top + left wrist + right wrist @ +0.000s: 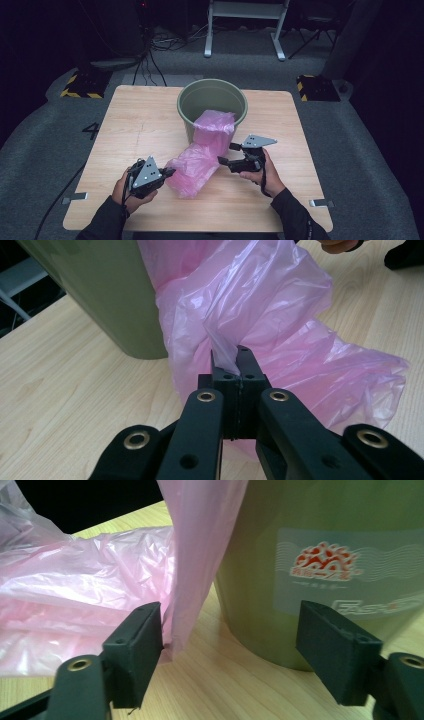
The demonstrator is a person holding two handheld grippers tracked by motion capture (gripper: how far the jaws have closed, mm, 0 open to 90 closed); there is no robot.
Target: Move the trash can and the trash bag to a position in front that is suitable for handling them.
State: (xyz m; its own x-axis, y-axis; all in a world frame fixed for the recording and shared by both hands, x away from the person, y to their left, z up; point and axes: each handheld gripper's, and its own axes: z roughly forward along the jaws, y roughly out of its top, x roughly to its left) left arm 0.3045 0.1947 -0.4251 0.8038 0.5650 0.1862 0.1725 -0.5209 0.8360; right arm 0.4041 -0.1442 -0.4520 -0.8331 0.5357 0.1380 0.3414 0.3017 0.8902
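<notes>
While the left gripper (236, 360) has its jaws pinched tight on a fold of the pink plastic bag (197, 165), the right gripper (230, 645) stands with its jaws wide apart, holding nothing, one jaw just at a hanging edge of the film and the other in front of the bin's wall. In the high view the left gripper (167, 172) sits at the near end of the bag, and the right gripper (225, 157) is just right of it, near the foot of the bin.

The bag looks like a liner for the green waste bin (212, 100). Part of it is draped over the near rim and dips inside, while the rest trails down the outer wall and lies crumpled on the wooden surface (125, 135) in front. So I'd judge the lining is only begun: the mouth is not yet spread, and most of the film is outside the bin.

The next move, to my eye, calls for the right gripper to close on the loose edge beside its jaw, so that both ends are held and the mouth can be pulled open and lifted over the rim. The film is thin and slippery, so a pinch on a single layer may be hard to get.

Besides the bit of pink film at its near side, the bin looks empty as far as I can see in. The bag itself seems to hold nothing.
</notes>
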